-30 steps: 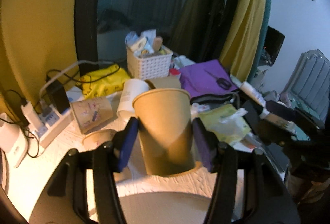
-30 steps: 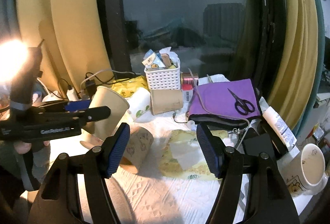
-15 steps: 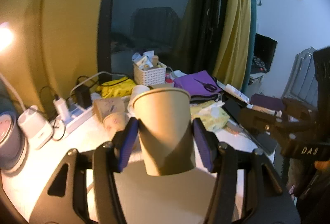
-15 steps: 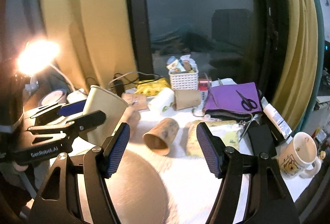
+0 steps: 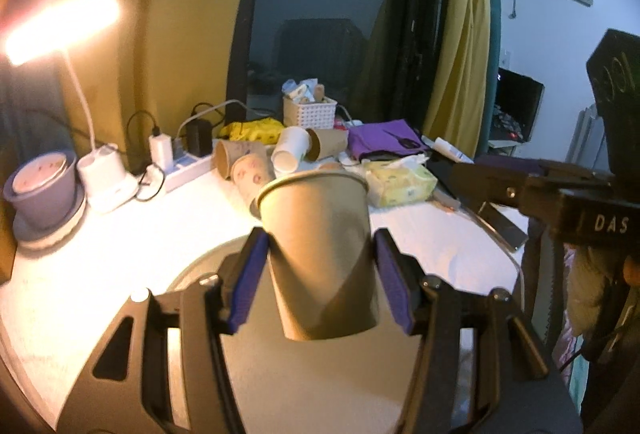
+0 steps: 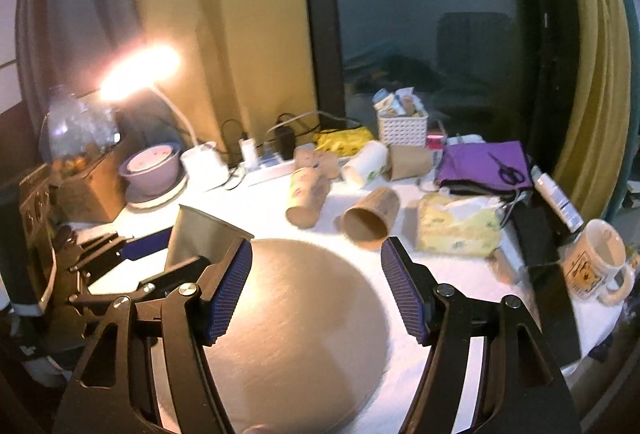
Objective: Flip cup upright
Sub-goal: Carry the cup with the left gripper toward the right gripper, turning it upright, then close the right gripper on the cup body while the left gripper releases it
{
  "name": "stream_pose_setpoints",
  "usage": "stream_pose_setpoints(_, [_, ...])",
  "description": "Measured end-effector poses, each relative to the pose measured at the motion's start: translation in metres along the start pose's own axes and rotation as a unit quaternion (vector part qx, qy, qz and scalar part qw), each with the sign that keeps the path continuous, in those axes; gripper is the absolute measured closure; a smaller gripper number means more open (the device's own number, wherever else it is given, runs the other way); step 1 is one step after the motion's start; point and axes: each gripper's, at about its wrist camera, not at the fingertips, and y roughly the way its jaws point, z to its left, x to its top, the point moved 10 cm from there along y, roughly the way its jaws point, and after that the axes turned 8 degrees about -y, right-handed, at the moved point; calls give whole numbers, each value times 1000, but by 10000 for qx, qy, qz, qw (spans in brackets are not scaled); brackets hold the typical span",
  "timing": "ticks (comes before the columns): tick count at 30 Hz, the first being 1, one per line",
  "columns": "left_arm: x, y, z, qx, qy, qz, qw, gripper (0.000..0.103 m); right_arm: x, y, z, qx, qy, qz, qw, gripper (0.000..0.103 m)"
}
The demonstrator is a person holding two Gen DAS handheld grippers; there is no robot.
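Left gripper [image 5: 320, 282] clamps a plain brown paper cup [image 5: 320, 254], mouth up, above a round tan board [image 5: 320, 386]. Right gripper [image 5: 560, 194] visible at right edge; finger state indeterminate. Several paper cups [image 5: 256, 170] lie tipped behind.

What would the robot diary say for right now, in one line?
left gripper: shut on brown paper cup, rim up | right gripper: open, holding nothing | round mat beneath

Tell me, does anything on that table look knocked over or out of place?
Yes. Several paper cups lie tipped on their sides: two patterned ones mid-table, and a white one and a brown one near the white basket. Only the brown cup in the left tool sits mouth-up.
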Motion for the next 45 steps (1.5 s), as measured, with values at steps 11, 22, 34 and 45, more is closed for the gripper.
stream_pose_setpoints(11, [-64, -32, 16, -6, -323, -213, 9993, 47, -43, -8, 73, 627, -179, 368, 9972, 32])
stream_pose_setpoints(22, [-84, -74, 9, -274, -89, -776, 9966, 47, -75, -14, 128, 1613, 145, 710, 9842, 28])
stream_pose_setpoints(34, [-86, -111, -19, -592, 531, -1400, 9869, 47, -75, -21, 139, 2297, 800, 841, 9663, 28])
stream_pose_setpoints(45, [-89, -114, -25, -817, 540, -1419, 9850, 47, -80, -16, 141, 2506, 962, 999, 9581, 28])
